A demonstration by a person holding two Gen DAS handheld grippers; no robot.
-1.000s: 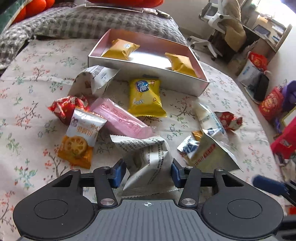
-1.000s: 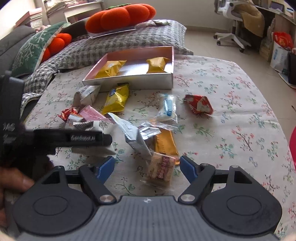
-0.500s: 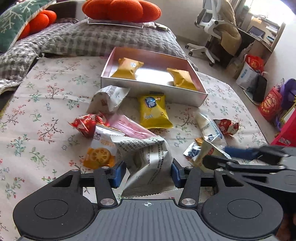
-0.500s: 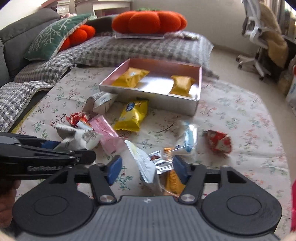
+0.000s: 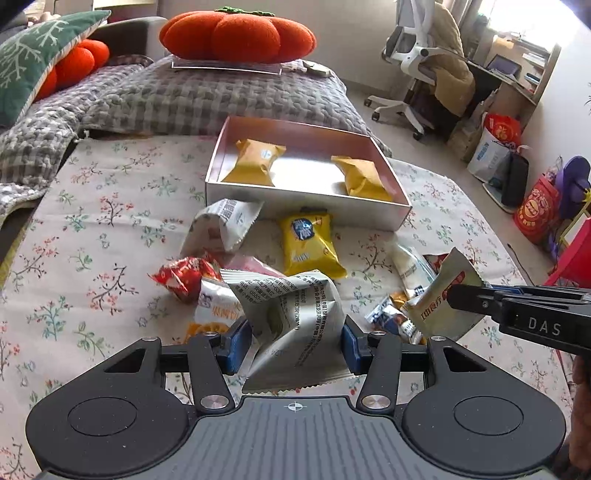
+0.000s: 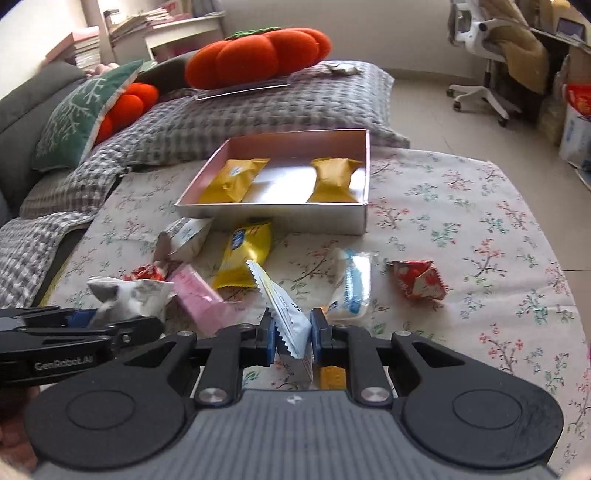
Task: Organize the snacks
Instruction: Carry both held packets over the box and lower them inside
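My left gripper [image 5: 291,341] is shut on a crumpled white snack packet [image 5: 291,314] with printed text, held above the floral cloth. My right gripper [image 6: 293,338] is shut on a thin white packet [image 6: 284,306] with a zigzag edge; in the left wrist view that packet [image 5: 441,295] shows a cream face with red print. A shallow pink box [image 5: 369,216] stands farther back holding two yellow packets [image 5: 255,162] [image 5: 364,179]. Several loose snacks lie in front of it: a yellow packet [image 5: 308,242], a red one [image 5: 181,277], a pink one [image 6: 199,299], a white-blue one [image 6: 352,286].
A second red snack [image 6: 419,278] lies to the right on the floral cloth [image 6: 461,221]. Grey checked cushion [image 5: 207,96] and orange pumpkin pillow [image 5: 238,33] sit behind the box. An office chair [image 5: 417,70] and bags [image 5: 535,205] stand on the floor at right.
My right gripper has closed on the thin white packet and lifted it off the pile. My left gripper has risen with its crumpled packet, so the box and pillows show more fully.
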